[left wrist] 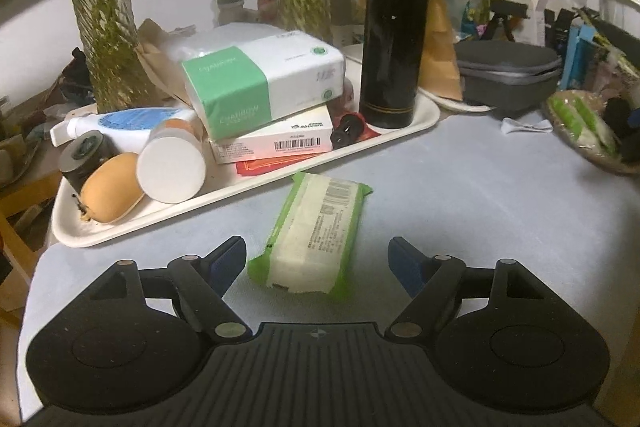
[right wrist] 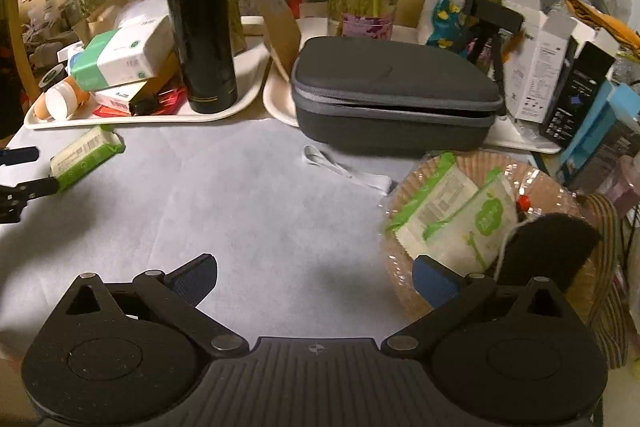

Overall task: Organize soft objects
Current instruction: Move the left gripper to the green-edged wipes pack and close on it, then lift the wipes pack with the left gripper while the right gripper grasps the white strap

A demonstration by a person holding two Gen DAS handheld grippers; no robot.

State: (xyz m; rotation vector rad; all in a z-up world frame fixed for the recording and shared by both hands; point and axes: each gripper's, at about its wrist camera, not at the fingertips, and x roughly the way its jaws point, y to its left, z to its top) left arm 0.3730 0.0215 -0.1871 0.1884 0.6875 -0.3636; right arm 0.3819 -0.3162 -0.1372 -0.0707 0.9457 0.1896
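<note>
Both sets of fingers spread wide: my left gripper (left wrist: 316,259) straddles the green wipes pack (left wrist: 310,239) on the tablecloth (left wrist: 460,195) without touching, my right gripper (right wrist: 316,277) holds nothing beside the basket (right wrist: 404,291).

Not much is actually legible here. The white box (left wrist: 280,139) under the green-and-white tissue pack (left wrist: 264,83) shows what looks like "Sincere" above a barcode. The tissue pack has pale lettering on its green band, too faint to make out. The green wipes packet (left wrist: 312,239) on the tabletop carries a barcode and tiny print I can't read. The packets in the basket (right wrist: 452,215) are equally blurry.
</note>
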